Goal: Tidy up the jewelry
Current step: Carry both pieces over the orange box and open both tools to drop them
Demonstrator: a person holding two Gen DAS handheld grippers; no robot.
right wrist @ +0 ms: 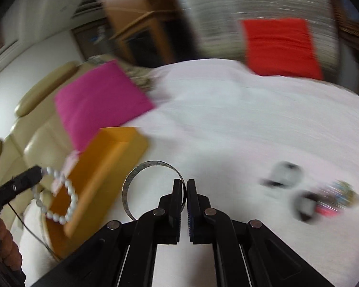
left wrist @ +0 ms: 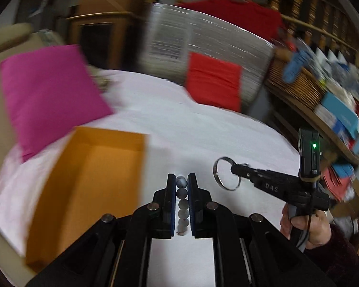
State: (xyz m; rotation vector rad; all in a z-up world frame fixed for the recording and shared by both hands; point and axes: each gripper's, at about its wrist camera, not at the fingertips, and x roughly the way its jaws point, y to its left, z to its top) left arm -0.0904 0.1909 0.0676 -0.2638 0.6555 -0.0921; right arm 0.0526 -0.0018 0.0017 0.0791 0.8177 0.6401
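Note:
My left gripper [left wrist: 182,184] is shut on a string of pale beads, a bracelet [left wrist: 182,201], held above the white cloth just right of the open orange box [left wrist: 88,181]. In the right wrist view the same bracelet [right wrist: 59,196] hangs as a loop from the left gripper [right wrist: 39,172] over the orange box [right wrist: 103,167]. My right gripper [right wrist: 184,186] is shut on a silver bangle [right wrist: 141,174], which stands out to the left of its fingers. The bangle [left wrist: 225,174] and right gripper [left wrist: 234,170] also show in the left wrist view, raised over the cloth.
A white cloth [right wrist: 239,129] covers the table. More jewelry, blurred, lies at the right [right wrist: 306,191]. A pink cushion [left wrist: 47,95] and a red cushion [left wrist: 215,81] sit behind the table. Cluttered shelves [left wrist: 335,100] stand at right.

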